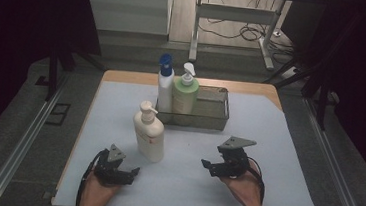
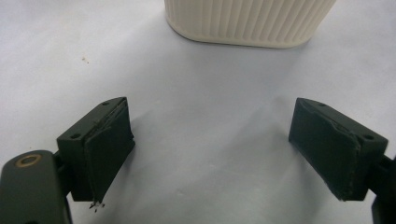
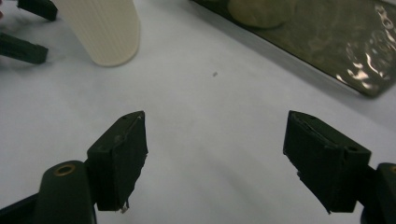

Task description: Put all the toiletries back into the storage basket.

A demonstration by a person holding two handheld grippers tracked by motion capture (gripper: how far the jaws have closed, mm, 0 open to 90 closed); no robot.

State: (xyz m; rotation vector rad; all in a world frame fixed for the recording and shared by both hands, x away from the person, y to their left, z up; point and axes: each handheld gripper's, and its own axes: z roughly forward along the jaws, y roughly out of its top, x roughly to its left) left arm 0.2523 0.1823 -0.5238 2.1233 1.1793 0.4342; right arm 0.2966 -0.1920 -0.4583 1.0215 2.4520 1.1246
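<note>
A cream pump bottle (image 1: 149,135) stands upright on the white table mat, in front of a mesh basket (image 1: 212,116). In the basket stand a white bottle with a blue cap (image 1: 165,84) and a green bottle with a white pump (image 1: 185,93). My left gripper (image 1: 134,172) rests low at the near left, open, and its jaws point toward the cream bottle's ribbed base (image 2: 247,21) with bare mat between them (image 2: 233,140). My right gripper (image 1: 206,166) is at the near right, open and holding nothing (image 3: 217,149), aimed left toward the cream bottle (image 3: 105,30).
The basket's mesh wall (image 3: 327,42) runs across the upper right of the right gripper view. The left gripper's black jaws (image 3: 28,51) lie beside the cream bottle there. White mat (image 1: 266,155) spreads right of the basket. Metal rails (image 1: 27,134) flank the table.
</note>
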